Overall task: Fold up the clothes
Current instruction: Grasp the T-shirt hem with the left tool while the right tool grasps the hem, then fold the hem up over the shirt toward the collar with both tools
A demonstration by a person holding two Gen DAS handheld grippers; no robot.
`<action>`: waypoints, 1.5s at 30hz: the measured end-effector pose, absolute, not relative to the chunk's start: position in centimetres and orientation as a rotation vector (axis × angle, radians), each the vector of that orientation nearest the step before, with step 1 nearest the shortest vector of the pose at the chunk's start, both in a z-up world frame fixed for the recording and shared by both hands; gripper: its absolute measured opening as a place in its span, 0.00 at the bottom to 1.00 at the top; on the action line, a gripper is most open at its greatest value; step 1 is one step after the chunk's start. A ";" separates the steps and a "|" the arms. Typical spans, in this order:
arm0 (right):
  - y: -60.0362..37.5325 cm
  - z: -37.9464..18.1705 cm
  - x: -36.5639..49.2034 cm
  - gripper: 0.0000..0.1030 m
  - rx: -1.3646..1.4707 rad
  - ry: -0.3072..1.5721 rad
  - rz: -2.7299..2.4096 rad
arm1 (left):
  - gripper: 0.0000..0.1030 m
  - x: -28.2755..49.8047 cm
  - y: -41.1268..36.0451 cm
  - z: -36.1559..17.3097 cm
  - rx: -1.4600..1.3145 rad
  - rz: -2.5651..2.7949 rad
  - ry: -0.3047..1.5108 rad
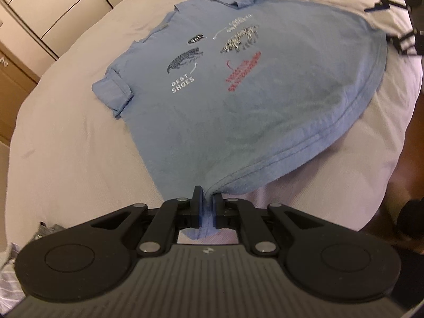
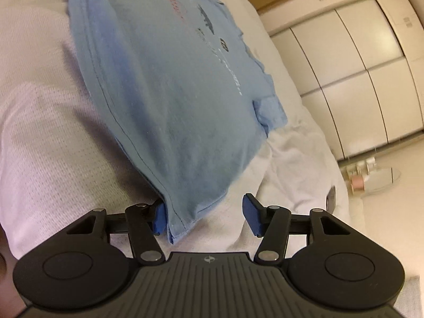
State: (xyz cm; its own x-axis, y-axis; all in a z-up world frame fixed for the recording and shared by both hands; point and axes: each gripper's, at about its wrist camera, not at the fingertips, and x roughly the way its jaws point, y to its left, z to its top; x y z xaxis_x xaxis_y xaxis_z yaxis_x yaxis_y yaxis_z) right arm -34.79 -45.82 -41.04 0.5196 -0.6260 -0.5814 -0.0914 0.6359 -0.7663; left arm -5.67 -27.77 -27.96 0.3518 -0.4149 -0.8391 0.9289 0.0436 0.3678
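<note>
**One gripper clamped, one spread**

The left gripper (image 1: pixel 207 204) has its fingers (image 1: pixel 196 202) pressed together on a bunched corner of fabric. The right gripper (image 2: pixel 205 216) holds its blue-padded fingers (image 2: pixel 251 216) wide apart, the left pad touching cloth.

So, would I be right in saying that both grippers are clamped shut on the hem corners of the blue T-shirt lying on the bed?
Not quite: only the left gripper is shut on the blue T-shirt. The right wrist view shows the right gripper open, its jaws wide apart, with the hem corner lying between them beside one pad. The shirt does lie on the bed.
</note>
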 end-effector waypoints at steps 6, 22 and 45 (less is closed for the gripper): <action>-45.3 -40.5 -34.6 0.01 -0.878 0.985 -0.259 | 0.04 -5.8 -28.0 -27.9 1.160 -1.146 0.545; -45.3 -33.0 -36.3 0.00 -0.728 1.042 -0.151 | 0.01 -7.9 -25.1 -25.0 1.223 -1.240 0.482; -44.1 -24.6 -45.1 0.00 -0.523 1.195 0.072 | 0.01 -11.6 -24.0 -18.6 1.161 -1.248 0.728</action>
State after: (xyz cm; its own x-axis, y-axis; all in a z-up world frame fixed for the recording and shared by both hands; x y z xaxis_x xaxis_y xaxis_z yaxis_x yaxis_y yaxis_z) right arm -45.12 -44.07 -24.57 0.3796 -0.2176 -0.8992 -0.3236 0.8793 -0.3494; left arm -11.61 -23.95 -18.63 0.2229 -0.3316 -0.9167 0.9612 -0.0818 0.2633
